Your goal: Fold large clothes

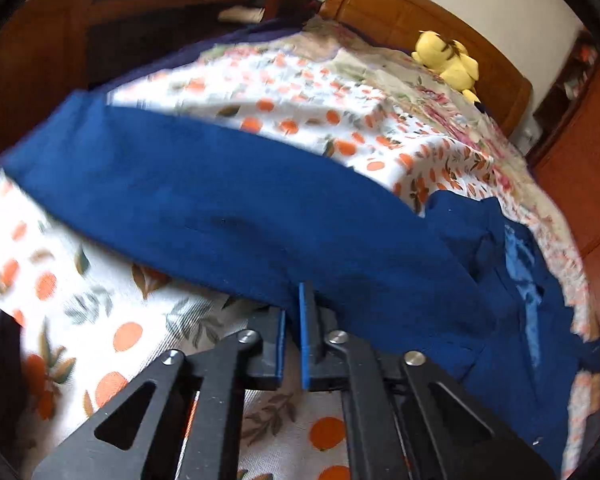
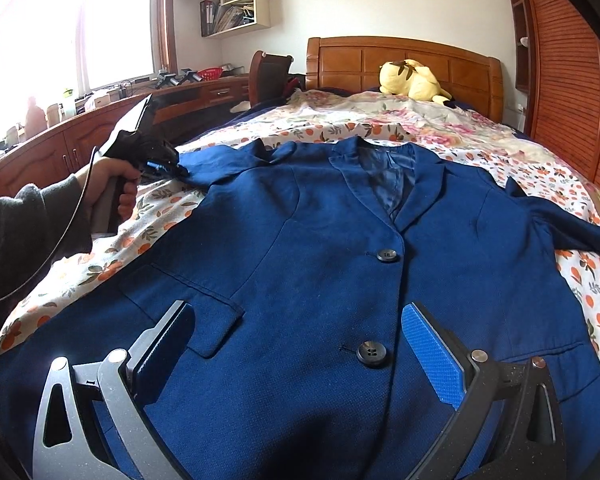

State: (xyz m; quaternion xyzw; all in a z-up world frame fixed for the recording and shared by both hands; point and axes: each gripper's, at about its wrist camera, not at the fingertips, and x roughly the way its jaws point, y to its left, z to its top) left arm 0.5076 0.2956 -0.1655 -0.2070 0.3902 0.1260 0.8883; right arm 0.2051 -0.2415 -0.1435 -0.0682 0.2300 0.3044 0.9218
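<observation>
A dark blue blazer lies face up on the bed, two black buttons down its front. Its left sleeve stretches across the left wrist view. My left gripper is shut on the sleeve's edge; it also shows in the right wrist view, held by a hand at the sleeve end. My right gripper is open, its jaws wide apart just above the blazer's lower front, holding nothing.
The bed has an orange-print sheet and a floral quilt further back. A yellow plush toy lies by the wooden headboard. A wooden desk runs along the left, a wardrobe on the right.
</observation>
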